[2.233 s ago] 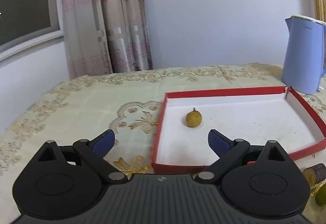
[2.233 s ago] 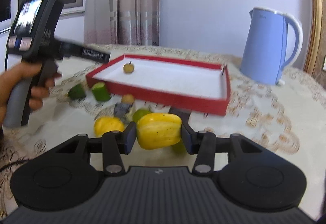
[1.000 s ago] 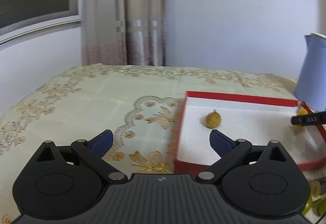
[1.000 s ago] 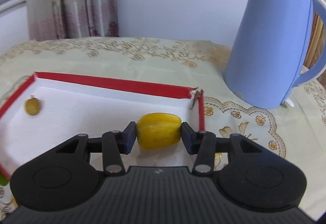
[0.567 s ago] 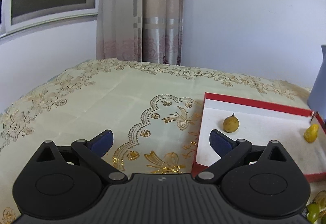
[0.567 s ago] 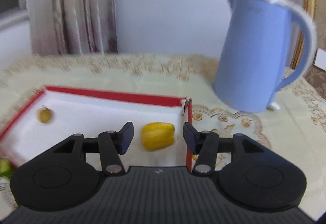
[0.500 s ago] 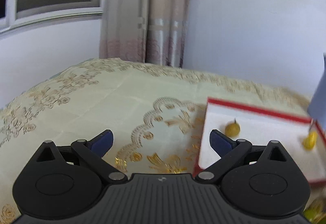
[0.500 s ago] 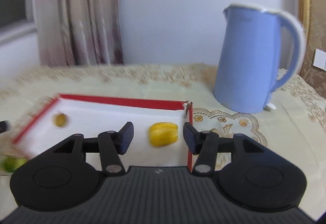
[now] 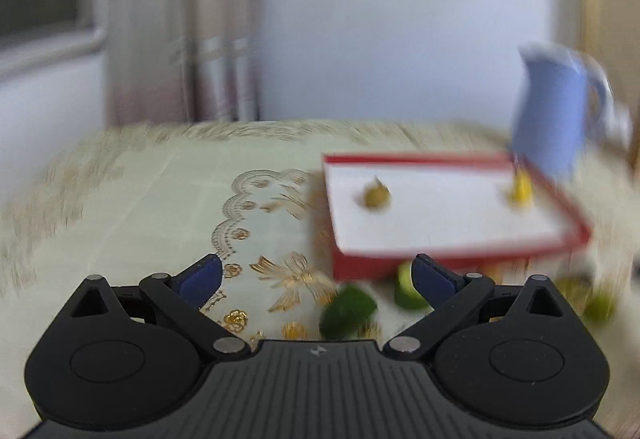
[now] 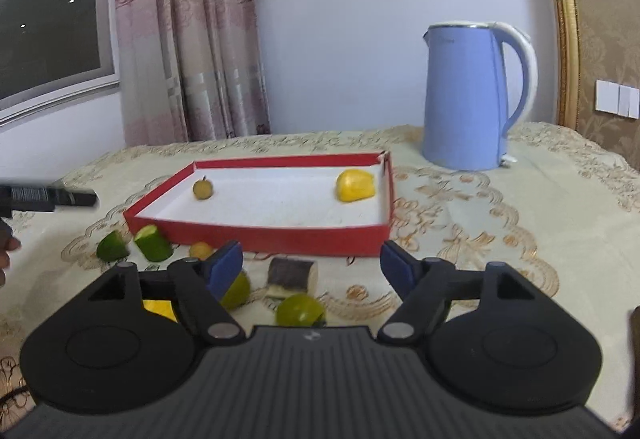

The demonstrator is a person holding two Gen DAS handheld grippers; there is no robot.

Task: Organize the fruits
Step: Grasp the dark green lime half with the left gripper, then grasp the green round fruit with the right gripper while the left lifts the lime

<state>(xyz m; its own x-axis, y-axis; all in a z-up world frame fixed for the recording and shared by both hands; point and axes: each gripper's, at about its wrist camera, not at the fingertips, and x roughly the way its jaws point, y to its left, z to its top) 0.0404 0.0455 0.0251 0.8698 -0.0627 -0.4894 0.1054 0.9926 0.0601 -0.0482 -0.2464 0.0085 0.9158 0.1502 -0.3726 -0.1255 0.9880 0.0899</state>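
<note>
I see the table under its cream embroidered cloth filling the right wrist view, with the blue kettle standing at the far right. Left of the kettle sits the red tray, white inside. In its far right corner lies the yellow fruit; near its far left wall lies a small brownish fruit. My right gripper hangs in front of the tray's near wall, fingers spread wide and holding nothing. My left gripper is likewise wide apart and empty; its view is smeared by blur. On the cloth just in front of the tray lie two cut green pieces, a small orange fruit, a dark-skinned chunk and a green round fruit.
</note>
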